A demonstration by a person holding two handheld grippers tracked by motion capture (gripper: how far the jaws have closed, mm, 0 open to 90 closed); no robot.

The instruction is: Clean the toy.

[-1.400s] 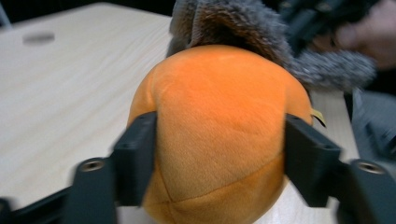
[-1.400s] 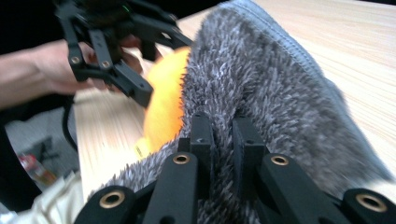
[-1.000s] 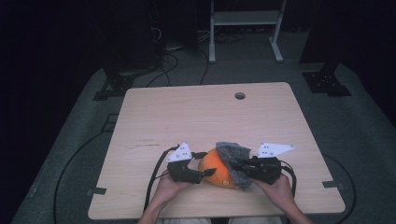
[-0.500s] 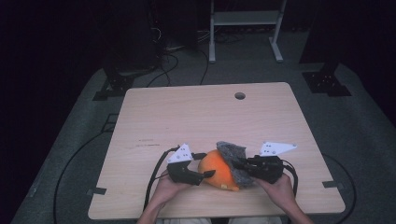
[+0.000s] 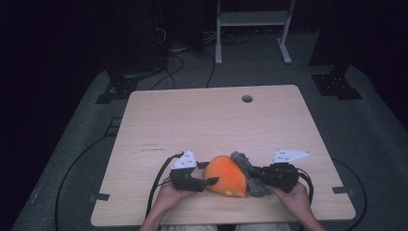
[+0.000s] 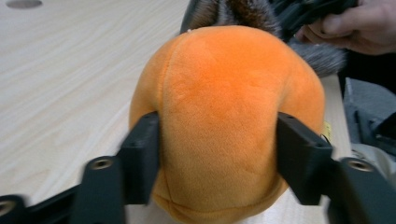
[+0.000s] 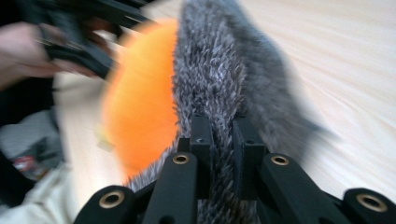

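Note:
A round orange plush toy (image 5: 225,175) with a grey furry part (image 5: 243,163) lies near the table's front edge, between my two grippers. My left gripper (image 5: 211,182) comes at it from the left. Its jaws have just been closing, and in the left gripper view they press into both sides of the orange plush (image 6: 224,84), with my left gripper (image 6: 217,140) squeezing its lower half. My right gripper (image 5: 255,179) is shut on the grey fur (image 7: 219,70); its jaws (image 7: 223,135) pinch a thin tuft, with the orange body (image 7: 140,112) to their left.
The wooden table (image 5: 207,120) has a small round hole (image 5: 247,98) near its far edge. A white metal frame (image 5: 252,29) stands on the dark floor behind the table. Black cables (image 5: 159,178) trail from the grippers over the front edge.
The left jaws have drawn in against the orange plush. The right hand has shifted slightly with the grey fur in its grip. The toy stays in the same spot.

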